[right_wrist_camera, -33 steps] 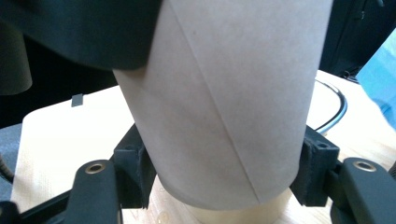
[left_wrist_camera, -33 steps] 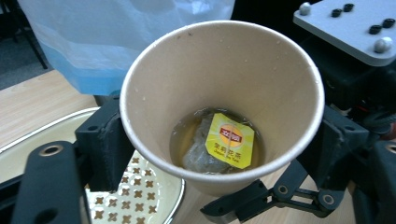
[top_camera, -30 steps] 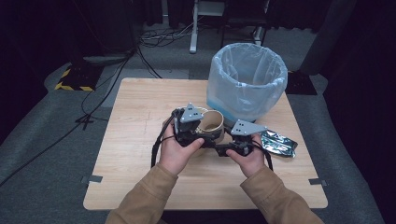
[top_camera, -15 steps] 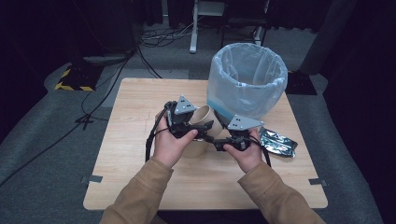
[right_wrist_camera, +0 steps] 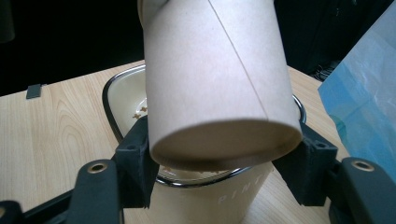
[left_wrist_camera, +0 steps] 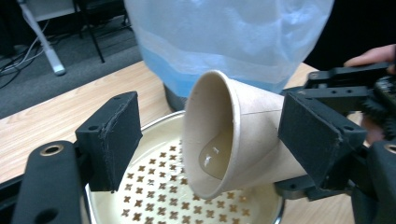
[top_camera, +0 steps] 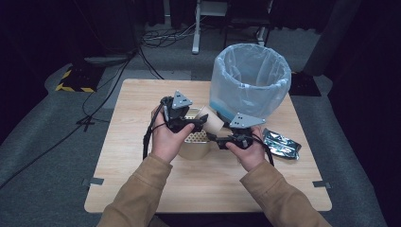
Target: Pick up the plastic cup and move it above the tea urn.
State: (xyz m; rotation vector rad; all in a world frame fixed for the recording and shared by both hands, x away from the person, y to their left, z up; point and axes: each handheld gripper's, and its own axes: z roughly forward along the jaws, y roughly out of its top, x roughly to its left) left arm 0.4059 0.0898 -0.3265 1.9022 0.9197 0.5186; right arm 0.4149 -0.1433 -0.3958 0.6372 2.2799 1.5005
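Cup (right_wrist_camera: 215,79) rim cut off above (right gripper (right_wrist_camera: 224,161) clamps base).

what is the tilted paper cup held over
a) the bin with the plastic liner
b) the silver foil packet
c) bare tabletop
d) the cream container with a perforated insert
d: the paper cup, clamped near its base by the right gripper, tips its mouth over the cream container with star-shaped holes.
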